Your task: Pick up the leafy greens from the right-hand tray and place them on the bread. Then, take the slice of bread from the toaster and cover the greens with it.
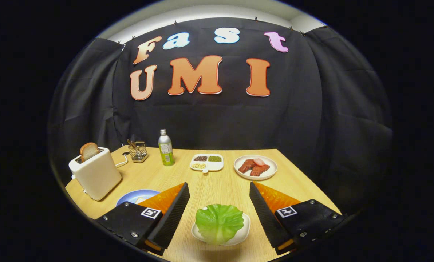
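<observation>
One gripper [219,203], fingers spread wide, empty. The leafy greens [219,222] lie on a small white tray [243,234] between the fingers, touching neither. Judgement: the step is the pick. Lower straight over the leaf, close on its raised middle fold and pinch gently, since it looks limp and may slip or drag the tray.

Relative to the greens: the blue plate [131,197] sits left, behind the left finger. A pale scrap on it may be the bread, can't confirm. The toaster [95,174] is further left with a bread slice [88,150] sticking up. Beyond the greens sit a meat plate [255,167], a divided dish [206,162], a bottle [165,147] and a wire holder [138,151].
</observation>
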Tool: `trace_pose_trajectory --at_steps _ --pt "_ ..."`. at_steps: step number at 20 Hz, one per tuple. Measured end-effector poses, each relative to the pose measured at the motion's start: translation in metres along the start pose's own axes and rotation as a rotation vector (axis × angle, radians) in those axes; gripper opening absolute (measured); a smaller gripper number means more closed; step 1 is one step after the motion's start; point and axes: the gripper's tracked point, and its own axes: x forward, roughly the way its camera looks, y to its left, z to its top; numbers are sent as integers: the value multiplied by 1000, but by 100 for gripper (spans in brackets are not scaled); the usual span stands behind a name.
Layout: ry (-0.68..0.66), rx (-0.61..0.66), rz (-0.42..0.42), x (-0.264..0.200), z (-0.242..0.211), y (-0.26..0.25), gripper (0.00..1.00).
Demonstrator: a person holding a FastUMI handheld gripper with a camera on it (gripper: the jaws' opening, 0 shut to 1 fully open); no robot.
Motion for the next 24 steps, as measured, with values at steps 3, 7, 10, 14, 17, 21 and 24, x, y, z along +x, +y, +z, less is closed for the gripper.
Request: trace_pose_trajectory --at_steps 3,7,10,14,17,21,24 --pt "75 4 -2 18 -34 -2 99" --pt "178 -8 7 33 -75 0 100" --pt "236 2 10 45 -96 3 100" --pt "304 20 9 55 -116 6 100" --pt "351 10 -2 56 -131 4 100" --pt "374 -20 -7 59 -141 4 92" --pt "396 -24 1 58 -147 7 87"
